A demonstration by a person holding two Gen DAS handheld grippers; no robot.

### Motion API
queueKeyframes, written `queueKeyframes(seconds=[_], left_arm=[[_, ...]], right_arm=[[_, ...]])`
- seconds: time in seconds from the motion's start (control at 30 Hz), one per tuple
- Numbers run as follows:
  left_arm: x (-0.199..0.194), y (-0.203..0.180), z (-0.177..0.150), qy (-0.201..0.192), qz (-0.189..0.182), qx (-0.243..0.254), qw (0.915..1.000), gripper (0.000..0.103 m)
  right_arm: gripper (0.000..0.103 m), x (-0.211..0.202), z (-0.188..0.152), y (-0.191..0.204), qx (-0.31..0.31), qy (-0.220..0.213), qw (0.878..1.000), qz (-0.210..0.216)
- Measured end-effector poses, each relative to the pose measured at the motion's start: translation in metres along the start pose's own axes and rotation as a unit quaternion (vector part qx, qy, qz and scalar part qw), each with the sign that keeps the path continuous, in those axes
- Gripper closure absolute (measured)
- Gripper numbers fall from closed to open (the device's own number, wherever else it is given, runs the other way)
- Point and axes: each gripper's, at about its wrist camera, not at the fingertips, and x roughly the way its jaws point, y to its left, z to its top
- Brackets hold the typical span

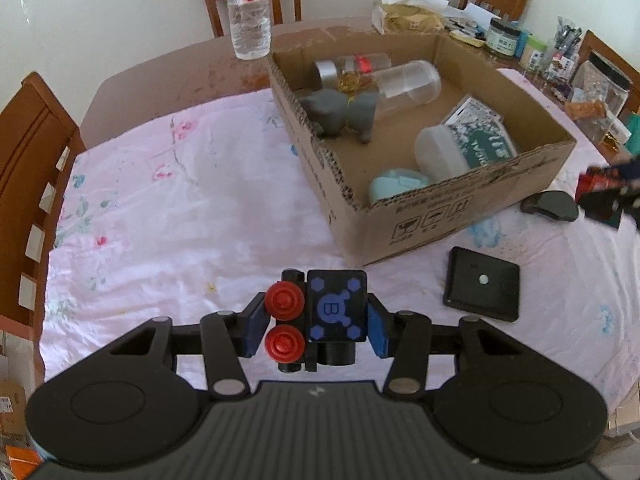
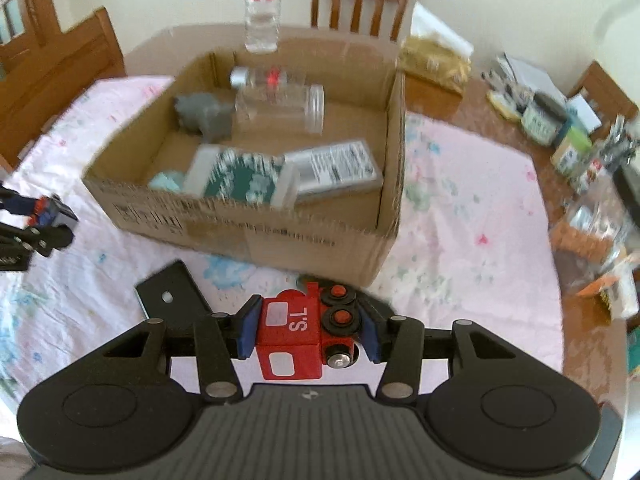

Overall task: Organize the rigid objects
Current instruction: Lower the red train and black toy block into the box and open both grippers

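Note:
My left gripper [image 1: 316, 320] is shut on a black toy wagon [image 1: 336, 308] with blue markings and red wheels, lifted above the pink cloth. My right gripper [image 2: 308, 330] is shut on a red toy locomotive [image 2: 292, 332] with black-and-red wheels, also off the cloth. Ahead of both stands an open cardboard box [image 1: 420, 216] [image 2: 248, 232]. Inside it lie a grey elephant figure [image 1: 340, 112], a clear jar [image 1: 408, 84], a white-lidded tub [image 1: 440, 152], a teal case [image 1: 396, 184] and a green packet [image 2: 240, 178]. The right gripper with its red toy shows at the right edge [image 1: 600, 188]; the left gripper shows at the left edge [image 2: 44, 216].
A flat black square plate [image 1: 482, 290] [image 2: 172, 300] lies on the cloth before the box, a black mouse-like object [image 1: 552, 206] beside it. A water bottle [image 1: 248, 8] stands behind the box. Jars and clutter [image 1: 560, 52] crowd the right; wooden chairs [image 1: 32, 152] ring the table.

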Motion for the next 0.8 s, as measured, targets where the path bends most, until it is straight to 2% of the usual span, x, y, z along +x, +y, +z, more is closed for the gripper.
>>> queueKeyframes(seconds=[0.13,0.27,0.47,0.5,0.57,0.63,0.67,0.8], left_arm=[[-0.009,-0.002,0.004,-0.009,-0.003,-0.003,1.0000,0.054],[-0.015,-0.002,0.005,-0.016,0.003,-0.008,0.9998,0.054],[-0.022,-0.002,0.006,-0.020,0.013,-0.016,0.9996,0.054],[-0.024,-0.002,0.006,-0.020,0.014,-0.017,0.9996,0.054],[-0.026,-0.002,0.006,-0.021,0.017,-0.018,0.9995,0.054],[-0.029,-0.003,0.008,-0.023,0.020,-0.018,0.9994,0.054],[-0.030,-0.003,0.010,-0.023,0.021,-0.017,0.9994,0.054],[-0.034,-0.004,0.019,-0.024,0.016,-0.017,0.9994,0.054]], right_arm=[[0.049,-0.018,0.022,-0.007,-0.012,-0.037,0.999,0.000],[0.049,-0.015,0.046,-0.015,-0.010,-0.065,0.998,0.002],[0.048,0.016,0.058,-0.026,0.001,-0.057,0.998,0.012],[0.045,0.019,0.058,-0.027,0.005,-0.057,0.998,0.008],[0.019,0.020,0.055,-0.029,0.010,-0.057,0.998,0.007],[0.004,0.016,0.051,-0.031,0.016,-0.069,0.997,0.010],[0.000,0.014,0.049,-0.032,0.018,-0.070,0.997,0.013],[0.000,0.008,0.043,-0.036,0.025,-0.061,0.998,0.017]])
